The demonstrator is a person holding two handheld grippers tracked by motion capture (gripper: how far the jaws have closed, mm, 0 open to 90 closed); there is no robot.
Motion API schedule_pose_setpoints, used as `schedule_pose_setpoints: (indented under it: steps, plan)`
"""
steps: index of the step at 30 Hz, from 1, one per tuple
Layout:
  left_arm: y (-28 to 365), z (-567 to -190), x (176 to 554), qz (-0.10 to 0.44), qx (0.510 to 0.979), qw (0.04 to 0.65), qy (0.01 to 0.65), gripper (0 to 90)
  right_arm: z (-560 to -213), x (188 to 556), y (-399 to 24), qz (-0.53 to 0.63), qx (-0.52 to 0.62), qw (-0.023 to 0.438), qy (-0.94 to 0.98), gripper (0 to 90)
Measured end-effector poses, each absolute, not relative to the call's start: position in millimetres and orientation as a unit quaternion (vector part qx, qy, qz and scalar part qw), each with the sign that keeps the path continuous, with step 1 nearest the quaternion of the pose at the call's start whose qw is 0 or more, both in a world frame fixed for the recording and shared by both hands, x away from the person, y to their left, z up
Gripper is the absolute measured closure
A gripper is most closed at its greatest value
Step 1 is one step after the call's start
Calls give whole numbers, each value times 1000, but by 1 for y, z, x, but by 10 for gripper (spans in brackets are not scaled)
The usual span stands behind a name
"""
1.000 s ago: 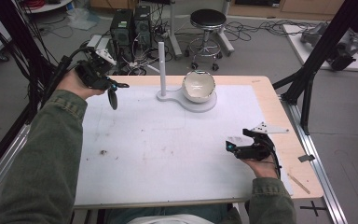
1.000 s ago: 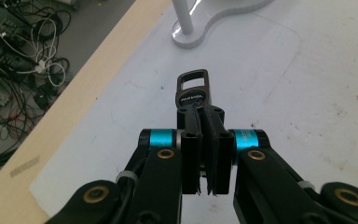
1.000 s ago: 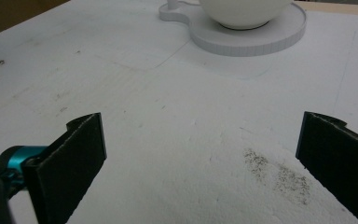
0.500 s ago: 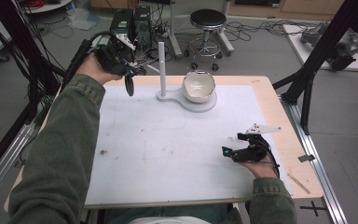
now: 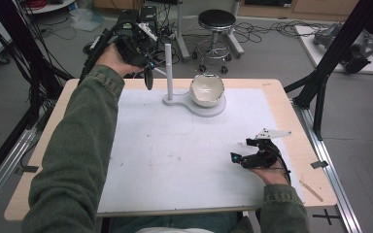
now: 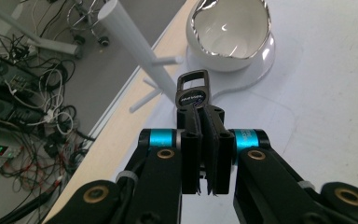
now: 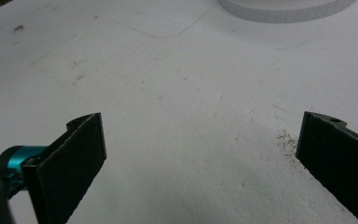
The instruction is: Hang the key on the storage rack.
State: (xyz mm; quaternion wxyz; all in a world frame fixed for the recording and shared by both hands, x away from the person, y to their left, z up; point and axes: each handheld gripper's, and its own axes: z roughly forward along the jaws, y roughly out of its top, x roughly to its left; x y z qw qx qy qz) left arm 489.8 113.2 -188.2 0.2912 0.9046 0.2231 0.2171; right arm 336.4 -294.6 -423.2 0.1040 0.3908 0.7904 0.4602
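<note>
Lengthwise, the black tag [image 6: 193, 93] points beyond the left gripper [image 6: 204, 154].

I see a glossy white bowl [image 6: 230, 35] on a matt white plastic stand [image 6: 135, 46], a dark metal clasp [image 6: 193, 91] between rubbery black pads [image 6: 191, 154], and a scuffed matt white mat [image 5: 175, 150] over a wooden table [image 5: 291, 121].

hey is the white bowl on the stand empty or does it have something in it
Empty. The left gripper view looks into the white bowl and shows only its bare glossy inside; it sits tilted on the stand.
</note>
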Motion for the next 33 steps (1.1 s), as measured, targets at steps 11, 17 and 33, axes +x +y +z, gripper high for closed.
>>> schedule_pose_setpoints:
  steps: [11,17,33]
  plan:
    - [96,-191,504,224,908,275,222,856,-424,337,-294,463,389,107,789,5]
    - [90,-201,512,224,911,262,225,856,-424,337,-294,463,391,106,788,5]
    - [91,-218,528,204,918,242,239,855,-424,338,-295,462,394,109,787,5]
